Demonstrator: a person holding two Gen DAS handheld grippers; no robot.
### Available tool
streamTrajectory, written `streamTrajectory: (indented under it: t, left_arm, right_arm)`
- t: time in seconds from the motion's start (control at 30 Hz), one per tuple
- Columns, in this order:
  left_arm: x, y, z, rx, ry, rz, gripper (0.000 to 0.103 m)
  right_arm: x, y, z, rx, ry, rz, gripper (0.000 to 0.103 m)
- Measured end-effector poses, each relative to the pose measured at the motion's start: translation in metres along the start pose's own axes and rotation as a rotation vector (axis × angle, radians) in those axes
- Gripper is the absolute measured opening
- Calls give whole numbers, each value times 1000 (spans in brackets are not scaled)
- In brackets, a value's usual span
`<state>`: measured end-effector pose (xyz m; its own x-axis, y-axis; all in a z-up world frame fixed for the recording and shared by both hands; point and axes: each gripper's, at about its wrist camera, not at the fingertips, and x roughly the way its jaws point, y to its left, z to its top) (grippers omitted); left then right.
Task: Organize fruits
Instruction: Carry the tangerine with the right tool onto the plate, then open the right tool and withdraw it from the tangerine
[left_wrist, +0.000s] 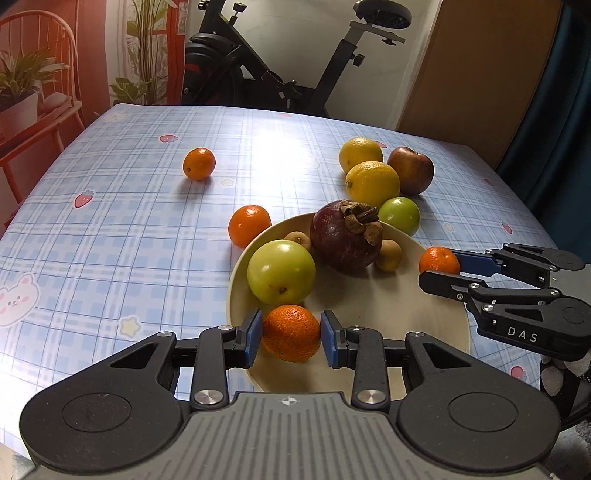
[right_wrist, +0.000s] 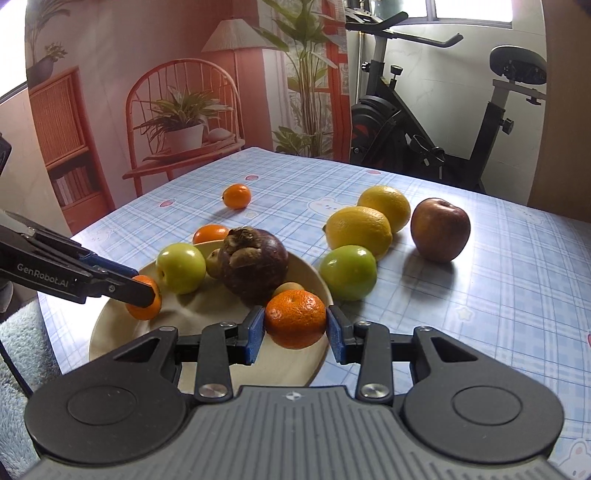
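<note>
While both tongs, left (left_wrist: 291, 334) and right (right_wrist: 295, 328), each clamped 1 tangerine (left_wrist: 291, 332) (right_wrist: 295, 318) above the plate (left_wrist: 369, 306), we judged it best to lower them onto bare plate and let go gently.

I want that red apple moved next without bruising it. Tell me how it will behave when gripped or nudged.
The red apple looks rigid and fairly heavy for its size, so it should hold its shape. Its skin is glossy, so the pads could slip. It is round and stands free on the tablecloth, so a nudge would probably roll it toward the lemons.
</note>
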<state>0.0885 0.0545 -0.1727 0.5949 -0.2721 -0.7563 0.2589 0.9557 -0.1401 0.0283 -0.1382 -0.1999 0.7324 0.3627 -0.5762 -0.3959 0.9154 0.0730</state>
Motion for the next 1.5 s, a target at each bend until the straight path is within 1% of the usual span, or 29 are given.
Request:
streamTrajectory:
  t: [0.23, 0.4, 0.6, 0.8, 1.17, 1.37, 1.5]
  left_arm:
    - [1, -3, 0, 37, -25, 24, 36]
    - [0, -1, -1, 34, -34, 33, 36]
    - [0, -3, -3, 41, -41, 48, 37]
    - [-5, -7, -4, 62, -56, 58, 37]
    - [-15, -9, -8, 55, -100, 81, 40]
    - [-23, -5, -5, 30, -143, 77, 40]
    - [-25, 1, 8, -6, -173, 81, 40]
  right_arm:
    - [14, 8, -2, -49, 36, 4, 39]
    - [23, 6, -2, -59, 49, -9, 39]
    - [27, 9, -1, -107, 50, -26, 39]
    - [20, 10, -4, -114, 20, -39, 40]
    - [3, 11, -6, -89, -20, -62, 42]
    - [-5, 4, -4, -51, -51, -67, 42]
    - [-10, -7, 2, -18, -73, -82, 42]
